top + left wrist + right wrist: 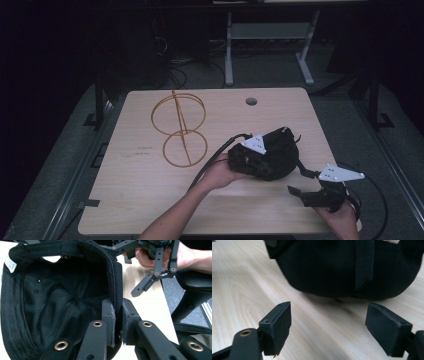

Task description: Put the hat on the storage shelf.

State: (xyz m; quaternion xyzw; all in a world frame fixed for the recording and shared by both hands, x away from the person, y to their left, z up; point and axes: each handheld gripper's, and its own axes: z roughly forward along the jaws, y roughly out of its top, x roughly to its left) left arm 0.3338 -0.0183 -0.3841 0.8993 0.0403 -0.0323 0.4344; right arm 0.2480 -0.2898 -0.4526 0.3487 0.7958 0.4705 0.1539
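Observation:
A black cap [280, 150] is lifted off the wooden table [150, 190], right of centre. My left gripper [250, 160] is shut on it. In the left gripper view the two pads [110, 322] pinch the cap's stitched rim [117, 285], and the cap's dark inside [50, 297] faces the camera. My right gripper [300, 195] hovers near the table's front right corner, jaws open and empty. In the right gripper view its fingers [278, 327] spread wide just above the table, with the cap [332, 267] and its strap [364, 262] close in front.
A yellow wire stand of rings [180, 127] stands on the table at centre left. A round cable hole [251, 101] lies near the far edge. Cables [215, 160] trail from both grippers. A black chair [192, 287] sits beside the table.

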